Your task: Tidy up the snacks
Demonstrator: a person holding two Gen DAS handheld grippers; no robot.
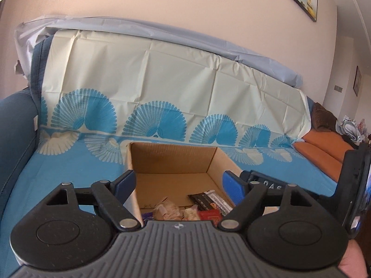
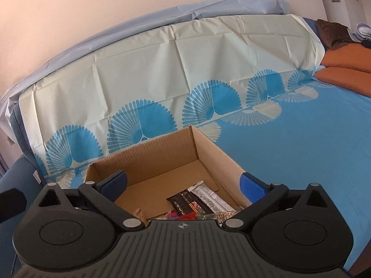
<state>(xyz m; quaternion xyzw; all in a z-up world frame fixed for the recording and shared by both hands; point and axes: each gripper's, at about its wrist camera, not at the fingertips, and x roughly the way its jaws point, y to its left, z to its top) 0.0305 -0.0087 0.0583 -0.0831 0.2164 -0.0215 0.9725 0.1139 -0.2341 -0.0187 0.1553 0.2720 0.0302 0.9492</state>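
Two handheld grippers hang over an open cardboard box (image 2: 208,153) set on a sofa draped w/ a blue-and-cream fan-print sheet (image 2: 301,139). Left gripper (image 1: 178,185) and right gripper (image 2: 183,186) both have jaws spread wide, nothing between them. The snacks sit bunched at the box's near end, just below and ahead of both tools: a black bar wrapper (image 2: 183,202) and a grey-white bar wrapper (image 2: 209,195) side by side, long axes running from the near wall toward the far right corner in the right wrist view; a red packet (image 1: 208,215) and crinkly clear-wrapped pieces (image 1: 167,209) lie beside them, partly hidden by the gripper bodies. The far half of the box floor is bare. Judged from these views, the bars lie nearer the right gripper, almost centred under its jaws, while the clear-wrapped pieces fall closer under the left; a pick of either bar would likely need the jaws turned across its long axis.
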